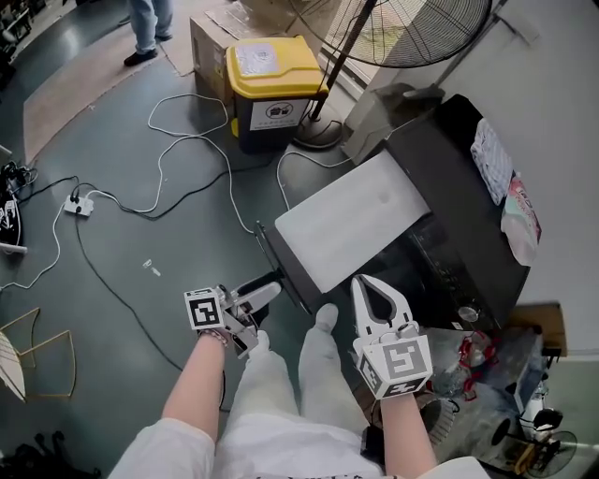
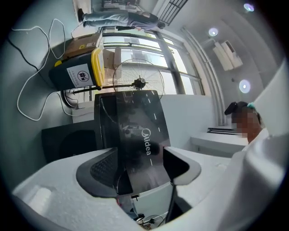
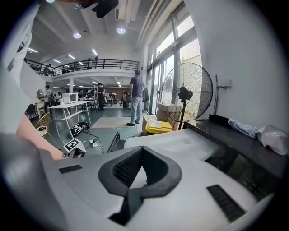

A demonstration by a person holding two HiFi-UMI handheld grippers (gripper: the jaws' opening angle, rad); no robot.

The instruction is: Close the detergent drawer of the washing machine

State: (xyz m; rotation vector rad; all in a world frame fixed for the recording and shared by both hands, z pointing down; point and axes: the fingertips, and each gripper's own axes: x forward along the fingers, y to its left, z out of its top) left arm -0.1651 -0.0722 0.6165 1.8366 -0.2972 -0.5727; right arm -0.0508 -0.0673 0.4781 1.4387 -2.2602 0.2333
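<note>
Grey-green concrete floor (image 1: 112, 187) under me, strewn with thin white cables (image 1: 178, 140). Nearest, my right gripper (image 1: 365, 283) hangs over my knee with its jaws pressed together, nothing between them. It points along the top of the black washing machine (image 1: 449, 206).

My left gripper (image 1: 251, 297) is lower and to the left. Its jaws are clamped on the glossy black front panel (image 2: 135, 131) of the white detergent drawer (image 1: 351, 229), one pad on each side of the panel. The drawer stands pulled well out of the machine, its white top bare.

Beyond the drawer, a dark bin with a yellow lid (image 1: 271, 84) sits on the floor. Just beside it is the round base of a wire-caged pedestal fan (image 1: 402, 28).
</note>
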